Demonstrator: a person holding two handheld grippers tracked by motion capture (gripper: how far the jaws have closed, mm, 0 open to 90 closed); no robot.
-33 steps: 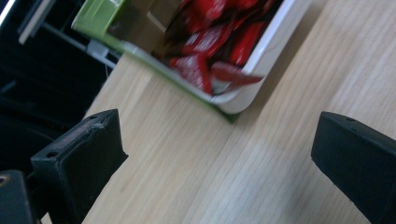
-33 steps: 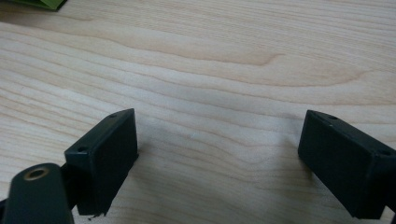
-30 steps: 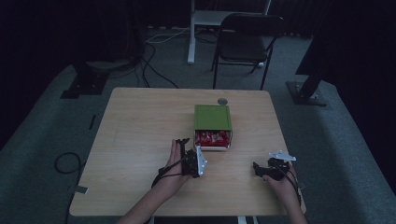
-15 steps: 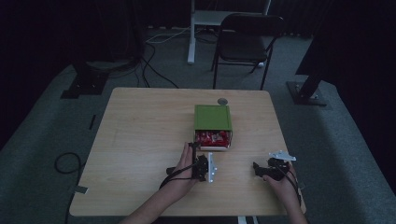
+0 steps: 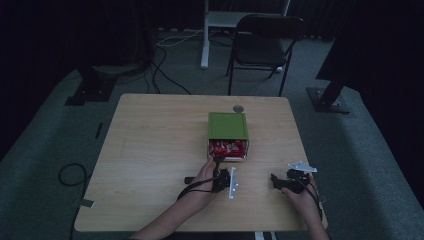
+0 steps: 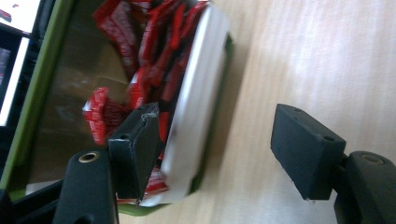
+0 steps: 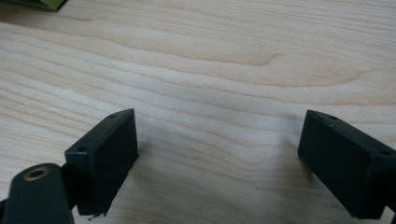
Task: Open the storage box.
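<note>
A green box (image 5: 227, 126) lies on the wooden table (image 5: 150, 140), its open front facing me and full of red packets (image 5: 228, 148). My left gripper (image 5: 218, 166) is at that opening, turned on its side. In the left gripper view its jaws (image 6: 215, 121) straddle the box's white front rim (image 6: 196, 107): one fingertip (image 6: 137, 140) is inside among the red packets (image 6: 159, 37), the other over bare table. The jaws have just been closing, but the pads do not press on the rim. My right gripper (image 5: 274, 179) rests open on the table at the right, with bare wood between its jaws (image 7: 219, 126).
A small round grey object (image 5: 238, 108) lies just behind the box. Beyond the table stand a dark folding chair (image 5: 265, 40) and a white post. Cables and black stand feet lie on the floor to the left and right.
The left hand has moved right and a little down to the box's front, and its jaws have narrowed around the rim. The right hand has stayed put.
</note>
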